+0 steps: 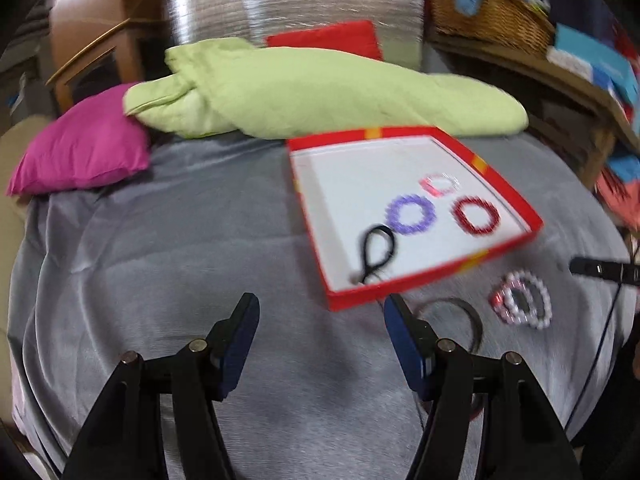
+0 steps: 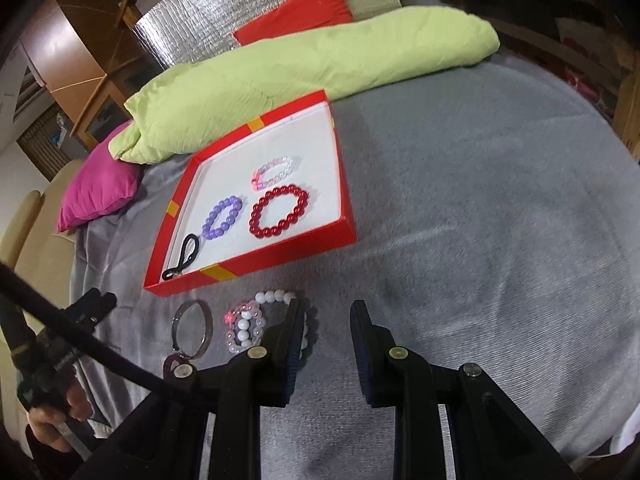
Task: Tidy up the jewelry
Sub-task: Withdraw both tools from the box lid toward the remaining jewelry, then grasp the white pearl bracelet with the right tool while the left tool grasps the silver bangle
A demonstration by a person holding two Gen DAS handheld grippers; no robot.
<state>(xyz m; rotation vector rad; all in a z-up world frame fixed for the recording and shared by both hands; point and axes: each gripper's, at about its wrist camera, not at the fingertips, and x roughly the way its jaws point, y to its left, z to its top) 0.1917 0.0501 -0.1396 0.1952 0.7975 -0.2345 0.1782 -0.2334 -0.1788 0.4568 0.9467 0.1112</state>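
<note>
A red box point(image 1: 420, 278) with a white floor lies on the grey blanket. In it are a purple bead bracelet point(image 1: 410, 214), a red bead bracelet point(image 1: 476, 216), a clear-pink bracelet point(image 1: 440, 184) and a black hair tie point(image 1: 376, 252). In front of the box point(image 2: 256, 264) lie a metal bangle point(image 2: 192, 328), a pink-clear bracelet point(image 2: 240, 320) and a white bead bracelet point(image 2: 276, 296). My right gripper point(image 2: 328, 310) hovers open just right of the white beads, its left finger hiding part of them. My left gripper point(image 1: 322, 314) is open over bare blanket, below the box's near corner.
A lime-green cushion point(image 1: 320, 92) lies behind the box, a magenta pillow point(image 1: 80, 148) at the far left, a red pillow point(image 1: 328, 38) against a silver foil panel. A wicker basket point(image 1: 492, 16) sits on a shelf at right. Grey blanket point(image 2: 480, 220) spreads right of the box.
</note>
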